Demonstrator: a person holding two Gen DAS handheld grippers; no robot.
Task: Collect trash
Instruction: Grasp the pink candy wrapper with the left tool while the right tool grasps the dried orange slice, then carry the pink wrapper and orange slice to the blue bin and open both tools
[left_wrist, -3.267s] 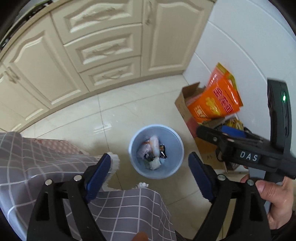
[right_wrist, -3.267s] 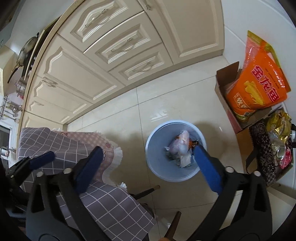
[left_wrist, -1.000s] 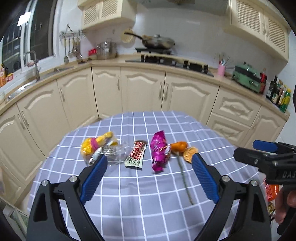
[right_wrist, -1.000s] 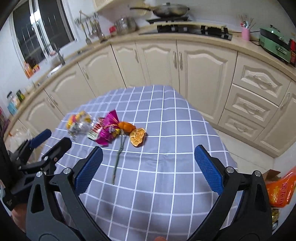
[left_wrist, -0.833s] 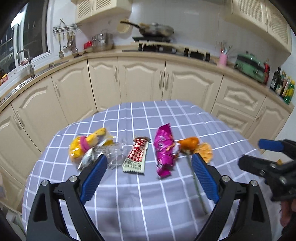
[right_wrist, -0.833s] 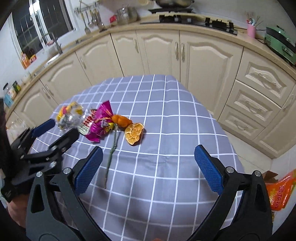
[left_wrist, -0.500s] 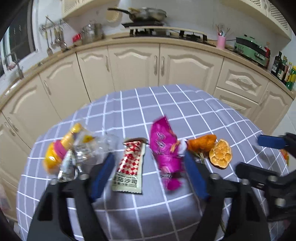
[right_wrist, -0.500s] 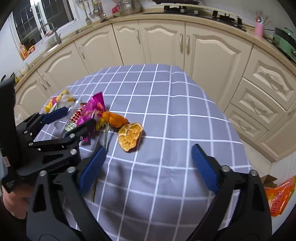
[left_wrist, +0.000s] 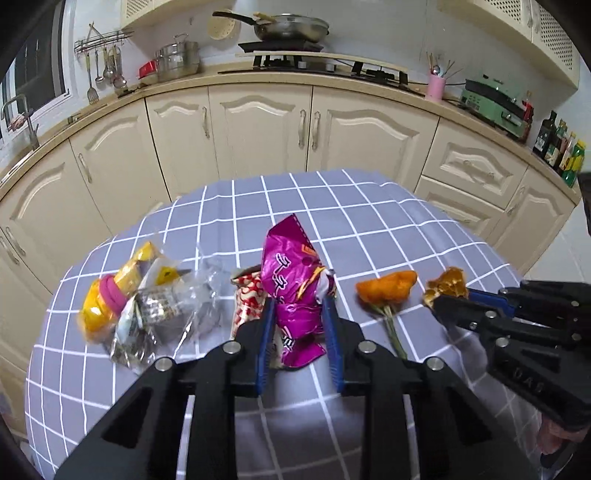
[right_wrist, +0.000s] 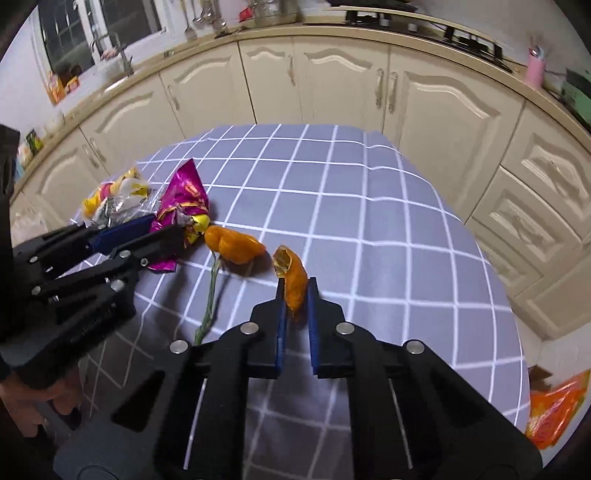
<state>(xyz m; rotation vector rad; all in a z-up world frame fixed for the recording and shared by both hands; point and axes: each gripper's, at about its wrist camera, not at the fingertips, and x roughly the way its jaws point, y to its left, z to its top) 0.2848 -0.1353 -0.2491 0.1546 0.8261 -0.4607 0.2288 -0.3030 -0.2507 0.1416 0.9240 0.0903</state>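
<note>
The left gripper (left_wrist: 298, 314) is clenched on a magenta foil snack wrapper (left_wrist: 293, 280), its blue pads pressing both sides of the crumpled lower half; the wrapper's top stands up past the fingertips, while its near end is hidden between the jaws. Whether the wrapper is lifted off the grey checked tablecloth (left_wrist: 369, 229) or only pinched against it cannot be told.

The right gripper (right_wrist: 295, 295) is closed on an orange peel (right_wrist: 291, 277) — the peel stands on edge between the two blue pads, its far tip curling above them, its lower part hidden in the narrow gap. In the left wrist view only a dark amber scrap of it shows at that gripper's tip, at the right.

Just left of the magenta wrapper lies a red-and-white checked packet (left_wrist: 246, 295), mostly covered by the wrapper and the left finger. Further left sits a crumpled clear plastic bag (left_wrist: 173, 306), its contents hard to make out, touching a yellow packet with a pink band (left_wrist: 110, 295).

Between the two grippers rests a second orange peel (left_wrist: 386, 290) — a thin green stem (left_wrist: 393, 332) runs from beneath it toward the near edge of the table, its end cut off behind the left gripper's body.

At the lower right of the right wrist view, an orange bag (right_wrist: 554, 410) is partly visible beyond the table's edge.
</note>
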